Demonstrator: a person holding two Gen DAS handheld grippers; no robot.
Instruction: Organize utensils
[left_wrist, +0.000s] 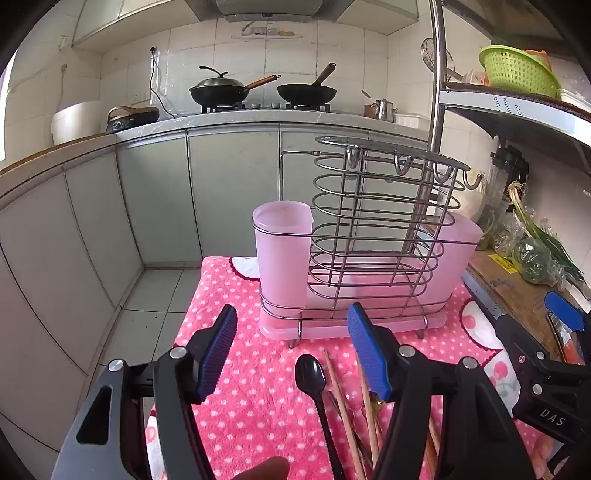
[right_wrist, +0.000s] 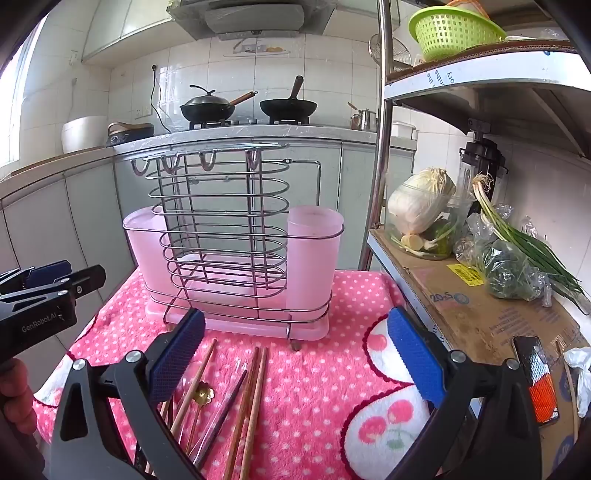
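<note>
A wire utensil rack (left_wrist: 373, 236) with pink plastic cups (left_wrist: 282, 251) and a pink drip tray stands on a pink polka-dot towel (left_wrist: 243, 369); it also shows in the right wrist view (right_wrist: 225, 236). In front of it lie a black spoon (left_wrist: 312, 376), wooden chopsticks (left_wrist: 341, 402) (right_wrist: 255, 398) and a small gold spoon (right_wrist: 203, 393). My left gripper (left_wrist: 291, 354) is open and empty above the utensils. My right gripper (right_wrist: 295, 358) is open and empty above the chopsticks. The right gripper shows at the right edge of the left wrist view (left_wrist: 546, 369).
A metal shelf pole (right_wrist: 380, 147) rises right of the rack. A cardboard-lined shelf (right_wrist: 480, 310) holds cabbage (right_wrist: 421, 203), bagged greens (right_wrist: 509, 269) and scallions. A green basket (right_wrist: 454, 31) sits above. Counter with two woks (left_wrist: 258, 92) lies behind. Floor drops left of the towel.
</note>
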